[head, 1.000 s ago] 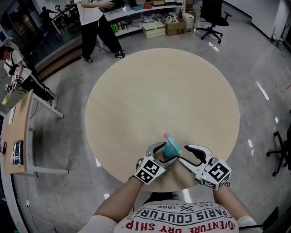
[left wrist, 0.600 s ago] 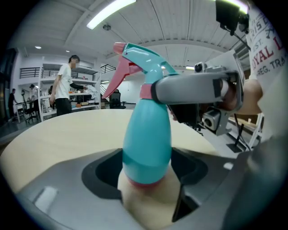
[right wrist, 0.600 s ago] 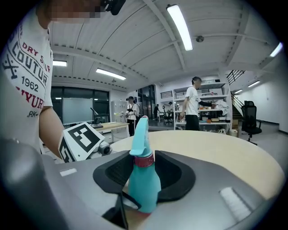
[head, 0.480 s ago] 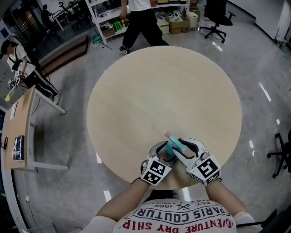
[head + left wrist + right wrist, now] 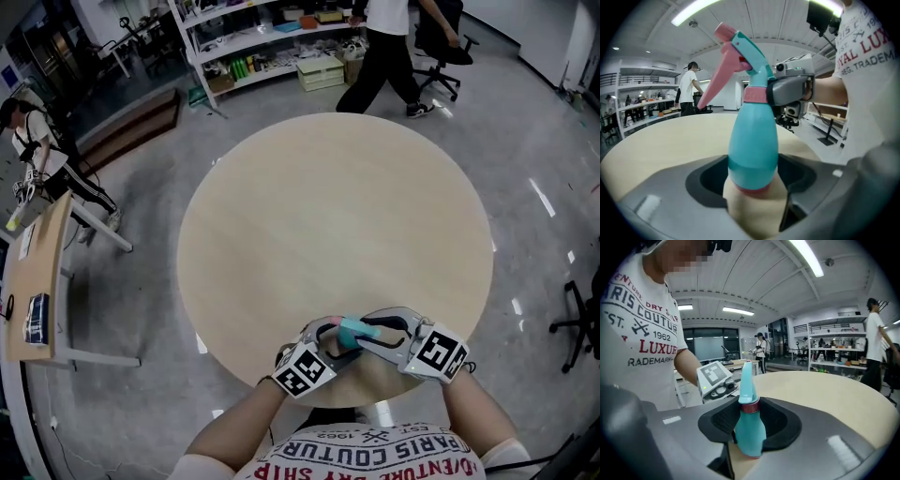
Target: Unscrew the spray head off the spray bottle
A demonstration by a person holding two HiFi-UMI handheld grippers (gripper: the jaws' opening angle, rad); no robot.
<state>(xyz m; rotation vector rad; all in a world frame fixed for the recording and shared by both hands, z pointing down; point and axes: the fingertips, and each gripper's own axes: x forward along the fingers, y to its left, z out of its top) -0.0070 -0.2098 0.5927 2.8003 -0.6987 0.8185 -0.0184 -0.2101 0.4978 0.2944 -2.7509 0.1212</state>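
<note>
A teal spray bottle (image 5: 353, 327) with a pink trigger stands near the round table's (image 5: 328, 216) near edge. My left gripper (image 5: 328, 336) is shut on its lower body (image 5: 752, 140), jaws either side just above the base. The spray head (image 5: 740, 51) rises above it, pink collar (image 5: 754, 93) below the trigger. My right gripper (image 5: 375, 330) comes in from the right. Its jaws have just been closing with the bottle's neck between them, and their pads now sit against the collar (image 5: 750, 407). In the right gripper view the bottle (image 5: 750, 434) fills the gap between the jaws.
A person (image 5: 389, 47) walks past shelves (image 5: 262, 37) and an office chair (image 5: 441, 28) beyond the table. A small desk (image 5: 33, 272) and another person (image 5: 37, 141) are at the left. A second chair (image 5: 581, 319) stands at the right.
The right gripper swung left onto the bottle's neck and its jaws narrowed round it. Both grippers and the bottle came slightly nearer the table edge. A person in the background walked right.
</note>
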